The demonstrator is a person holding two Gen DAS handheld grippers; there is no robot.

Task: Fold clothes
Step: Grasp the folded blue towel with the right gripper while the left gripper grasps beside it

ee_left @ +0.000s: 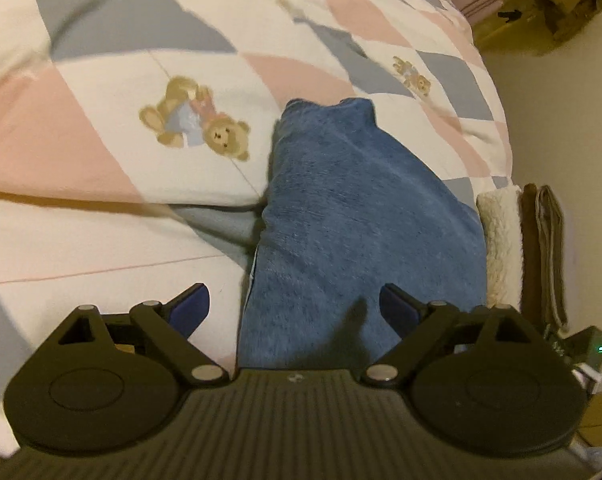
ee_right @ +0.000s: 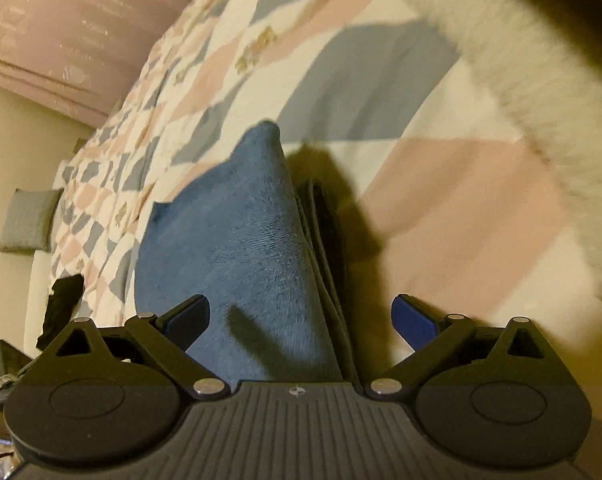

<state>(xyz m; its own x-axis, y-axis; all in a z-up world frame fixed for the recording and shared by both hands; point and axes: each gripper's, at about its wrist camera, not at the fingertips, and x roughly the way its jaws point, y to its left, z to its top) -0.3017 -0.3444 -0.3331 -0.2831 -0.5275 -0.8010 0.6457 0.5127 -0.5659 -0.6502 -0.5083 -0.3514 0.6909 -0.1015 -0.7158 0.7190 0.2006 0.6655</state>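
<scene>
Both jaws stand spread: the left gripper point(ee_left: 295, 308) and right gripper point(ee_right: 301, 320) each hover over the blue fleece garment point(ee_left: 353, 216), gripping nothing. It lies folded near the quilt's point(ee_left: 101, 128) edge, beside a cream fleece point(ee_left: 501, 240) stack

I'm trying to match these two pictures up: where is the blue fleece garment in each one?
Left wrist view: the blue garment runs from centre to bottom, between the open fingers of the left gripper, beside a cream fleece at right.
Right wrist view: the garment rises to a point at centre, between the open fingers of the right gripper.
Shared landmark: the checked quilt under it.
</scene>
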